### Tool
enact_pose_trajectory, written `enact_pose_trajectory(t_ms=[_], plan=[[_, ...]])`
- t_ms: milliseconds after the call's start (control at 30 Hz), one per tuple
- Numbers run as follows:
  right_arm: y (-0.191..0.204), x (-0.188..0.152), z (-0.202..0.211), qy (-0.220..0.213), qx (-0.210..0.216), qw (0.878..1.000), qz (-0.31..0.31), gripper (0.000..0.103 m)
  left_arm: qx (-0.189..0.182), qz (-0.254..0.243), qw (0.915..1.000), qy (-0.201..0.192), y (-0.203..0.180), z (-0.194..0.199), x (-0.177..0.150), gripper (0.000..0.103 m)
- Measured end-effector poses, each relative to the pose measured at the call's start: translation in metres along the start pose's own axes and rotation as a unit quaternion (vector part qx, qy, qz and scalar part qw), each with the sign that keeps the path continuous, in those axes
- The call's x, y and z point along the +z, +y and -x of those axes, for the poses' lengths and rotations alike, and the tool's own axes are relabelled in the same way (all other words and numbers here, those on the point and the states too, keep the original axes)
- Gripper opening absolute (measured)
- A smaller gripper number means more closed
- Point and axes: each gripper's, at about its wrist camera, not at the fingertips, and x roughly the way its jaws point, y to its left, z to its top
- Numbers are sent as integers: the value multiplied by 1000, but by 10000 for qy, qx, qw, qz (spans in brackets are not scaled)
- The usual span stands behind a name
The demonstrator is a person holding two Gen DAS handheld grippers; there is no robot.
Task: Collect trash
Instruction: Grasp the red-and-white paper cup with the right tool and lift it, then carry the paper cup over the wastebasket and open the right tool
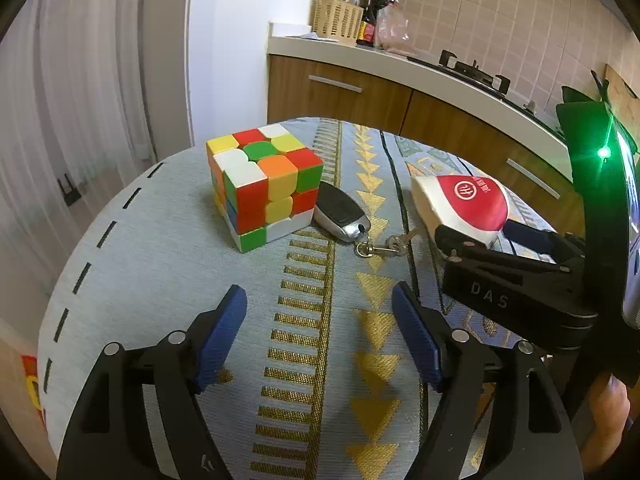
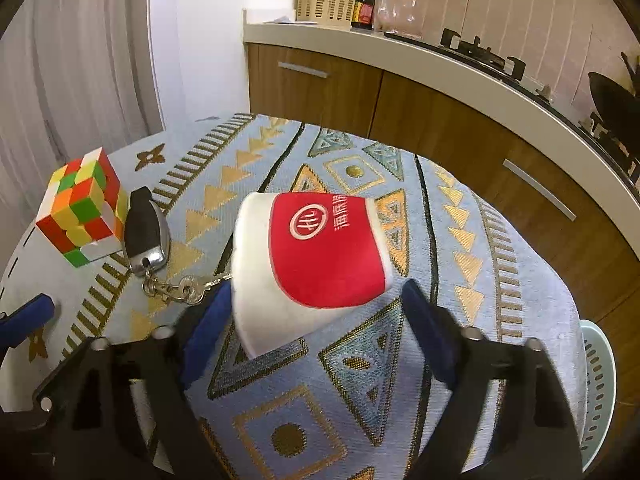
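Observation:
A crushed white paper cup with a red logo (image 2: 316, 264) lies on its side on the patterned tablecloth (image 2: 460, 240). My right gripper (image 2: 316, 304) is open, its blue fingers on either side of the cup's near end. The cup also shows in the left wrist view (image 1: 464, 204), with the right gripper (image 1: 484, 236) around it. My left gripper (image 1: 320, 300) is open and empty, low over the cloth, short of the Rubik's cube (image 1: 264, 188) and the car key (image 1: 340, 216).
The cube (image 2: 80, 220) and the car key with its keyring (image 2: 146, 232) lie left of the cup. A pale perforated basket (image 2: 596, 392) stands below the table's right edge. A wooden kitchen counter (image 2: 400, 92) with a stove runs behind the table.

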Motion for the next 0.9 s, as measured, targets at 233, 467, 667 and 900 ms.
enact_pose_trajectory(t_ms=[233, 467, 667, 900], plan=[[-12, -5, 31, -424, 171, 9989, -130, 72, 17, -20, 10000, -38, -1, 2, -2, 73], [-62, -18, 91, -828, 191, 9933, -789, 72, 131, -99, 9999, -45, -4, 1, -2, 73], [-121, -48, 135, -970, -214, 9857, -1362, 72, 175, -92, 9998, -7, -3, 1, -2, 73], [-212, -95, 158, -729, -1000, 9660, -2268, 73, 289, -155, 9995, 10, -8, 2, -3, 73]])
